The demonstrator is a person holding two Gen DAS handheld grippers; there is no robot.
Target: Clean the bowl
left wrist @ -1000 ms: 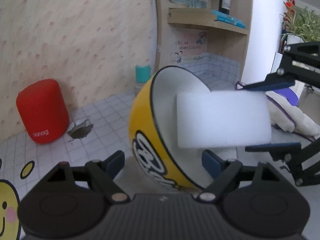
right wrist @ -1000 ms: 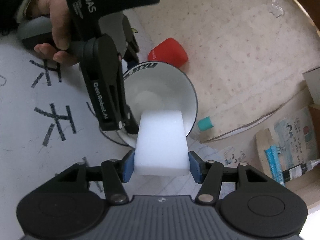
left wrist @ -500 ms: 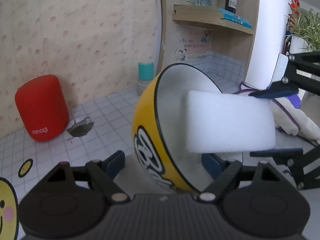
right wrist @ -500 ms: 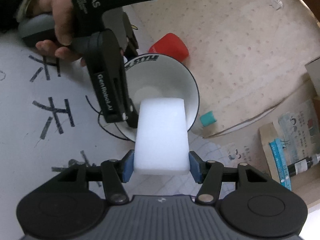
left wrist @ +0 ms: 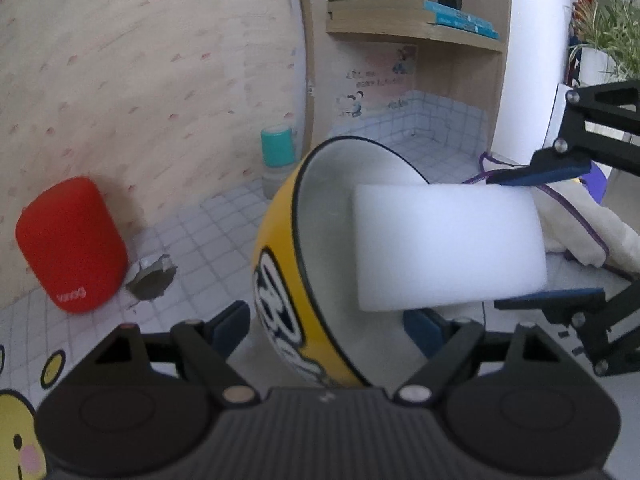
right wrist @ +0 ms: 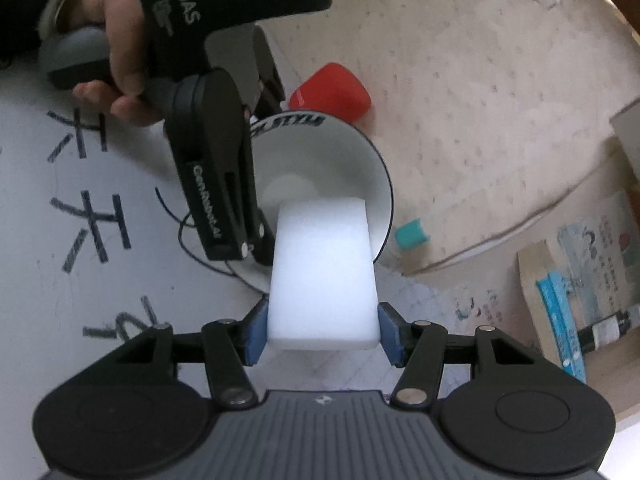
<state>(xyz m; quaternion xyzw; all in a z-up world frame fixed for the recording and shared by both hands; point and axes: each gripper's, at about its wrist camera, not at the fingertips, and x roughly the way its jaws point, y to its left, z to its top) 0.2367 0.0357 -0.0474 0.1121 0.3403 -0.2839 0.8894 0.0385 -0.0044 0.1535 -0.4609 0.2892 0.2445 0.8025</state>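
Observation:
A yellow bowl (left wrist: 280,280) with a white inside (right wrist: 320,160) is held off the table, tipped on its side. My left gripper (left wrist: 325,326) is shut on it, with one finger outside the wall and the other inside. In the right wrist view the left gripper (right wrist: 248,246) reaches over the bowl's left rim. My right gripper (right wrist: 324,336) is shut on a white sponge block (right wrist: 324,272). The sponge's far end sits in the bowl's mouth against the inside (left wrist: 448,244). The right gripper (left wrist: 536,236) enters from the right in the left wrist view.
A red speaker (left wrist: 72,244) stands by the wall beside a torn spot (left wrist: 152,276) in the tiled cover. A teal-capped bottle (left wrist: 277,152) stands behind the bowl. A shelf (left wrist: 412,20) holds books, and a cloth (left wrist: 580,232) lies at right. A person's hand (right wrist: 116,40) grips the left handle.
The sponge slid slightly right and then back left across the bowl's inside in the left wrist view. In the right wrist view the bowl sits a little higher. Both grips are unchanged.

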